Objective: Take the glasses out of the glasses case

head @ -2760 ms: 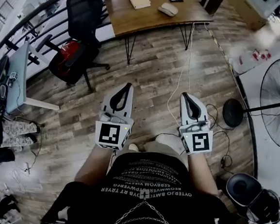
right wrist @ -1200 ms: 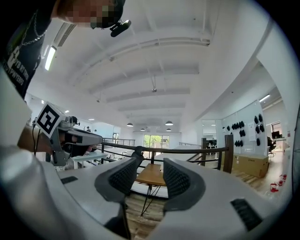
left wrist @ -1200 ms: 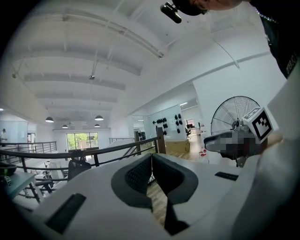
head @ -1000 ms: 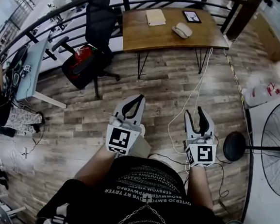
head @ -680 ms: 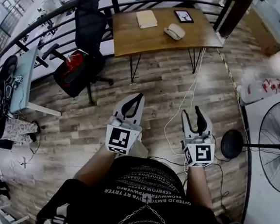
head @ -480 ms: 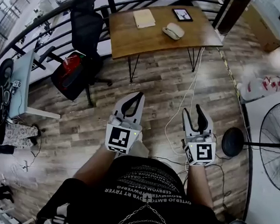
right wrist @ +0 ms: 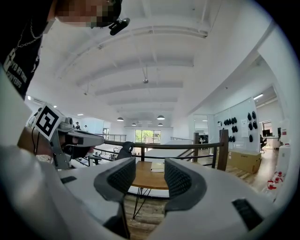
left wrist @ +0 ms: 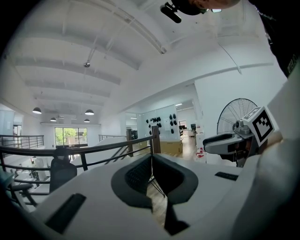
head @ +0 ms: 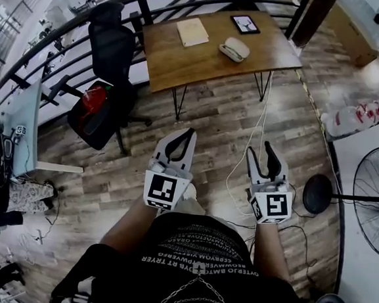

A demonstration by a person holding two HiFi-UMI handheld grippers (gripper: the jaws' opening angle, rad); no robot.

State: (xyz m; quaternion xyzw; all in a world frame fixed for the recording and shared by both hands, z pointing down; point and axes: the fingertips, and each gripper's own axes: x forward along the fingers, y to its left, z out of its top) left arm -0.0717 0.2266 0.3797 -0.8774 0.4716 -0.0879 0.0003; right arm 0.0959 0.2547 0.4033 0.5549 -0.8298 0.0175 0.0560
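Right gripper [head: 260,148] jaws have spread, readying for the case [head: 234,49].
Left gripper [head: 190,133] jaws pressed together, empty; bench [head: 184,58] far, upper centre.

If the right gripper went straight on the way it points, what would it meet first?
Probably the wooden table: it shows between the right gripper's open jaws, with nothing nearer in that line. How far off it stands is unclear.

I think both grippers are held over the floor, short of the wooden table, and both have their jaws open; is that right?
Not quite: only the right gripper has its jaws open. The left gripper view shows the left gripper shut, with nothing between its jaws. Both are held over the floor, short of the wooden table.
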